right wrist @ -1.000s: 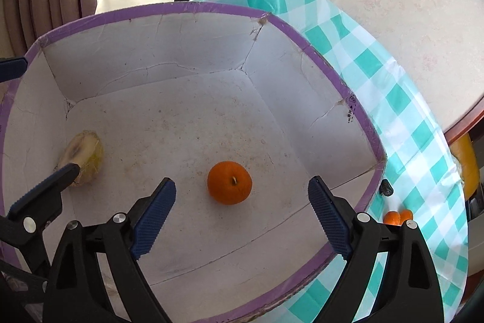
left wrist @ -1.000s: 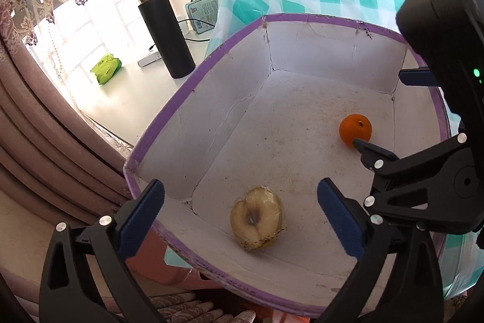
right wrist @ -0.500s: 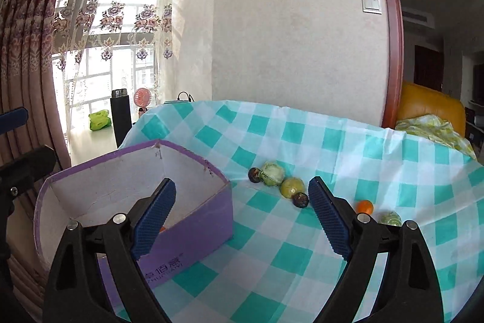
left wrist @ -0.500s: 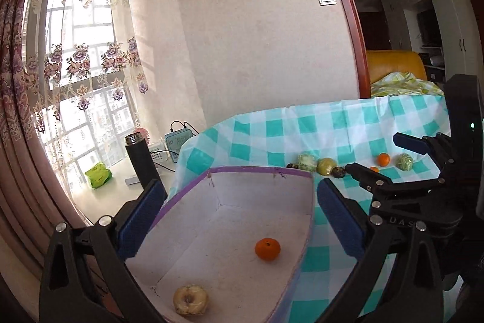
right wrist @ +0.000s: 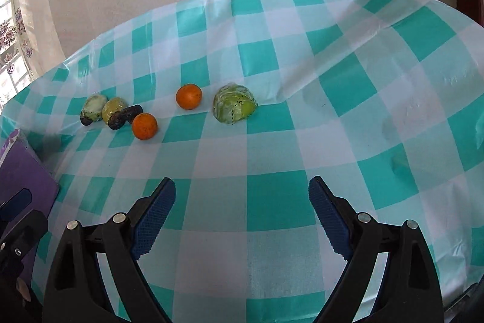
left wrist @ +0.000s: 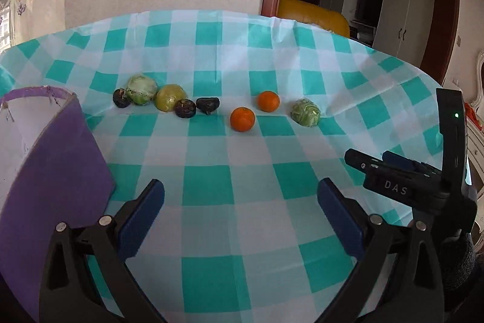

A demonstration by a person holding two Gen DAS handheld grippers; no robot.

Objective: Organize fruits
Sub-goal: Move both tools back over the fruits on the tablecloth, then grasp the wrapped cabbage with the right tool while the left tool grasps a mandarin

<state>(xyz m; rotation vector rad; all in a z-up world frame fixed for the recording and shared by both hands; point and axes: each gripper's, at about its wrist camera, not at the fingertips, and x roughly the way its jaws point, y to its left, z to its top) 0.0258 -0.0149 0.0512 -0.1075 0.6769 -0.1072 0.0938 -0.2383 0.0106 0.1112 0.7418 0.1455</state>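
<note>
A row of fruits lies on the teal checked tablecloth (left wrist: 211,189): two oranges (left wrist: 242,119) (left wrist: 268,101), a wrapped green fruit (left wrist: 305,112) at the right, two more wrapped green ones (left wrist: 141,89) (left wrist: 170,97) and three dark fruits (left wrist: 185,108) at the left. The purple box (left wrist: 57,171) stands at the left edge. My left gripper (left wrist: 240,206) is open and empty, well short of the fruits. My right gripper (right wrist: 242,202) is also open and empty, with the nearer orange (right wrist: 145,126), the farther orange (right wrist: 188,96) and the green fruit (right wrist: 234,107) ahead of it.
The right gripper's body (left wrist: 423,180) shows at the right of the left wrist view. A yellow sofa (left wrist: 311,15) and white cupboards (left wrist: 390,8) lie beyond the doorway behind the table. The box corner (right wrist: 24,171) sits at the left in the right wrist view.
Both grippers have lifted out of the purple box and swung right, from facing the box with its orange and pale fruit to facing the row of fruits. Both stay open.
</note>
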